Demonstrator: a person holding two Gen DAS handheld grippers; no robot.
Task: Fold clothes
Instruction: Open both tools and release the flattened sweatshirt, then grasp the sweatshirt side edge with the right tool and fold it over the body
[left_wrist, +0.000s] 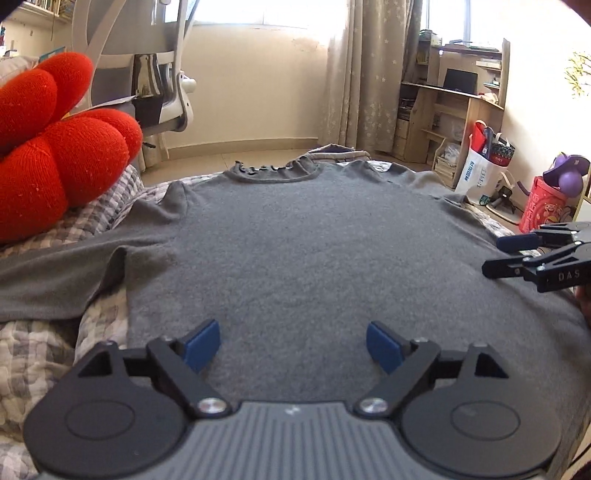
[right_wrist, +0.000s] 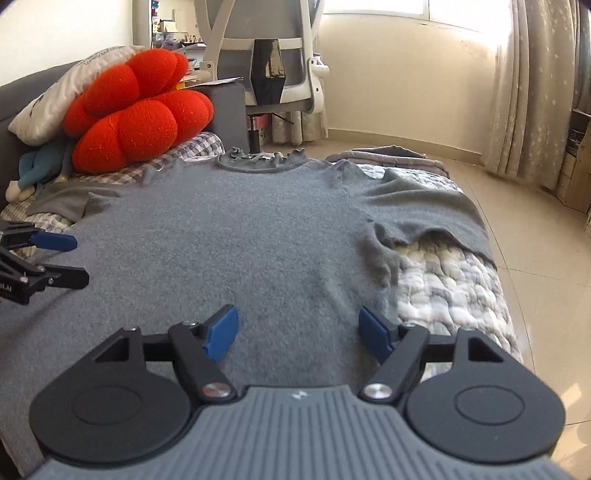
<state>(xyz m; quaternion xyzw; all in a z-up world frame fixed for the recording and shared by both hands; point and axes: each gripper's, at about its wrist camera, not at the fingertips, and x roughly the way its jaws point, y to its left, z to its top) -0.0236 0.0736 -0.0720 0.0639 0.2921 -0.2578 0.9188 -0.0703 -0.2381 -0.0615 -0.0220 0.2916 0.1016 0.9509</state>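
A grey knit sweater (left_wrist: 303, 236) lies spread flat on the bed, frilled collar (left_wrist: 273, 170) at the far end and both sleeves out to the sides. My left gripper (left_wrist: 293, 345) hovers open over its lower left part, blue pads apart with nothing between them. The right gripper (right_wrist: 297, 334) is open too, above the sweater (right_wrist: 229, 229) near its right side seam. Each gripper shows in the other's view: the right one (left_wrist: 511, 254) at the far right edge, the left one (right_wrist: 64, 260) at the far left edge.
A checked quilt (right_wrist: 450, 280) covers the bed (left_wrist: 40, 343). A red knotted cushion (left_wrist: 55, 147) and a white pillow (right_wrist: 55, 99) sit at the head end. An office chair (right_wrist: 273, 55) stands beyond the bed. Bags (left_wrist: 480, 162) and a wooden desk (left_wrist: 454, 107) line the right wall.
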